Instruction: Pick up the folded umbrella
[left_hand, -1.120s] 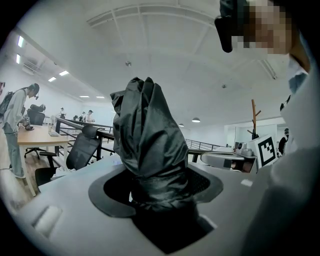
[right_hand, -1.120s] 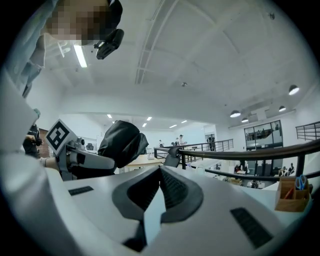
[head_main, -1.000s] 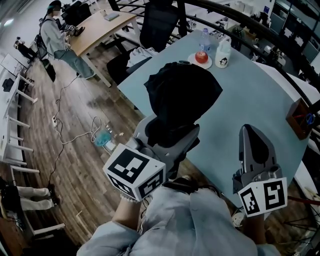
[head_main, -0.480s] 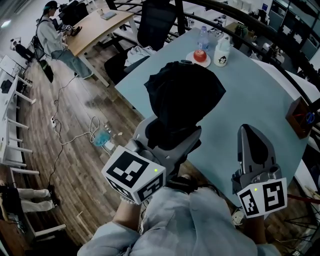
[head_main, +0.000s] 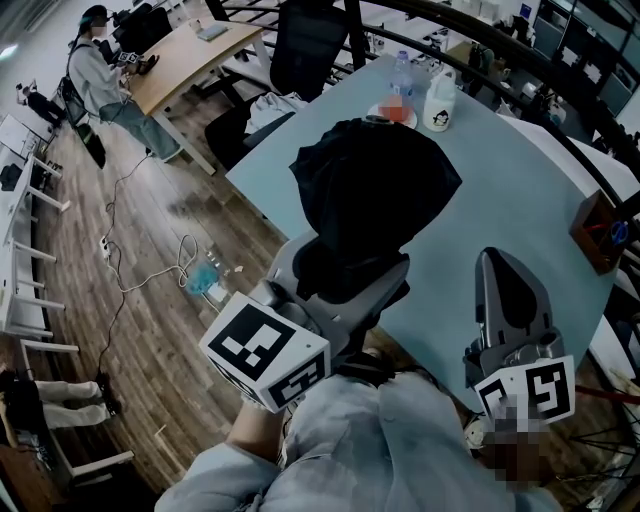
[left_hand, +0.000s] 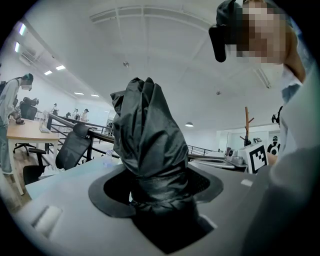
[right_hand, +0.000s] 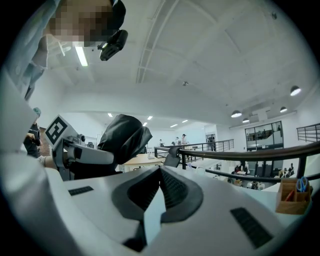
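The folded umbrella (head_main: 370, 190) is a black, crumpled bundle of fabric held upright in the air over the near edge of the light blue table (head_main: 500, 190). My left gripper (head_main: 345, 265) is shut on its lower end. In the left gripper view the umbrella (left_hand: 147, 135) rises straight out from between the jaws of the left gripper (left_hand: 160, 192) and fills the middle. My right gripper (head_main: 497, 265) points upward at the right, shut with nothing in it. In the right gripper view the right gripper (right_hand: 160, 172) has its pads together, and the umbrella (right_hand: 122, 137) shows at the left.
At the table's far end stand a white bottle (head_main: 438, 100), a clear water bottle (head_main: 402, 70) and a plate with a red apple (head_main: 392, 112). A wooden box (head_main: 597, 232) sits at the right edge. An office chair (head_main: 310, 45) stands beyond the table. A person (head_main: 95, 75) sits far left.
The umbrella sits a touch higher and further right in the head view, and the left gripper has shifted slightly with it. The right gripper has stayed where it was.
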